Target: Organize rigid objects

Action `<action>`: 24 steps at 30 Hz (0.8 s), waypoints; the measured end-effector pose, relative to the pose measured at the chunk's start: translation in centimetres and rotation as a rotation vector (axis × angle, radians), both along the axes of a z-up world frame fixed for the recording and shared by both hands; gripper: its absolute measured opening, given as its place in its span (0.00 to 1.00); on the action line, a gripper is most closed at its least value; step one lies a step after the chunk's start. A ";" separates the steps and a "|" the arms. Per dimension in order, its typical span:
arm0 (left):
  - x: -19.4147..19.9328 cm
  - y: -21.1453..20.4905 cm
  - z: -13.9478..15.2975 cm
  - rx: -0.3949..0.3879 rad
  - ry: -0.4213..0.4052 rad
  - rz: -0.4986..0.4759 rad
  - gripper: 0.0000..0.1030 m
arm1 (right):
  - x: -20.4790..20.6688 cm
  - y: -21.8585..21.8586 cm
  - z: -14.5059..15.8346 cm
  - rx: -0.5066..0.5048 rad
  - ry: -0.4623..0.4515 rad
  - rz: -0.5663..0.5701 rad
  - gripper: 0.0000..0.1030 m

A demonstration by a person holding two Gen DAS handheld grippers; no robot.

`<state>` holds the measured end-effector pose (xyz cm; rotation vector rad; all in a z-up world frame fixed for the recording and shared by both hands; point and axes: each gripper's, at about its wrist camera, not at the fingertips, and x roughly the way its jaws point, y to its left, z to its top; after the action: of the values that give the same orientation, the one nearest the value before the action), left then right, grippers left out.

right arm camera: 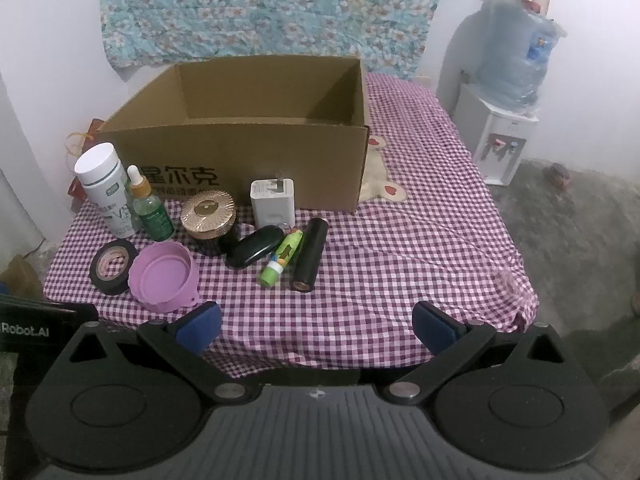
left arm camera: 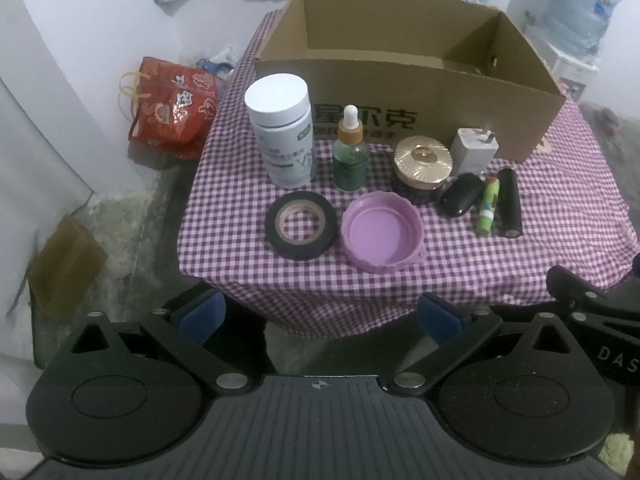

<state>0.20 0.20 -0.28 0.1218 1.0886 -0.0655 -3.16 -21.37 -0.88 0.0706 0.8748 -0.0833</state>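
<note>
Left wrist: both claws agape.

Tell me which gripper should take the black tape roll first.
Left, probably. The black tape roll lies almost straight ahead of the open left gripper. For the right gripper, also open, it sits far off to the left, behind the purple lid.

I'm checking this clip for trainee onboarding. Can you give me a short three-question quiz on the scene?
1. True or false: the cardboard box already holds the dropper bottle.
2. What lies directly left of the purple lid in the left wrist view?
3. Is the left gripper or the right gripper holding anything?

Key: 1. False; it stands on the tablecloth. 2. The black tape roll. 3. Neither; both are open.
</note>
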 end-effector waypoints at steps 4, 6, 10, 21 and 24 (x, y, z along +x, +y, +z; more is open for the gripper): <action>0.0 0.0 0.0 0.001 -0.001 0.001 1.00 | 0.0 0.0 0.0 0.003 0.000 0.002 1.00; 0.1 -0.1 0.0 0.001 0.000 0.000 1.00 | 0.0 0.0 0.0 0.005 0.000 0.001 1.00; 0.1 0.0 0.1 0.003 0.000 -0.001 1.00 | 0.0 0.0 0.2 0.012 -0.001 0.002 1.00; 0.1 -0.1 0.3 0.008 0.001 0.000 1.00 | 0.0 -0.1 0.3 0.015 -0.008 0.003 1.00; 0.1 0.0 0.3 0.008 0.000 0.000 1.00 | -0.1 -0.1 0.3 0.015 -0.008 0.003 1.00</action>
<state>0.31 0.17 0.06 0.1287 1.0894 -0.0611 -3.24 -21.48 -0.58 0.0838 0.8672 -0.0739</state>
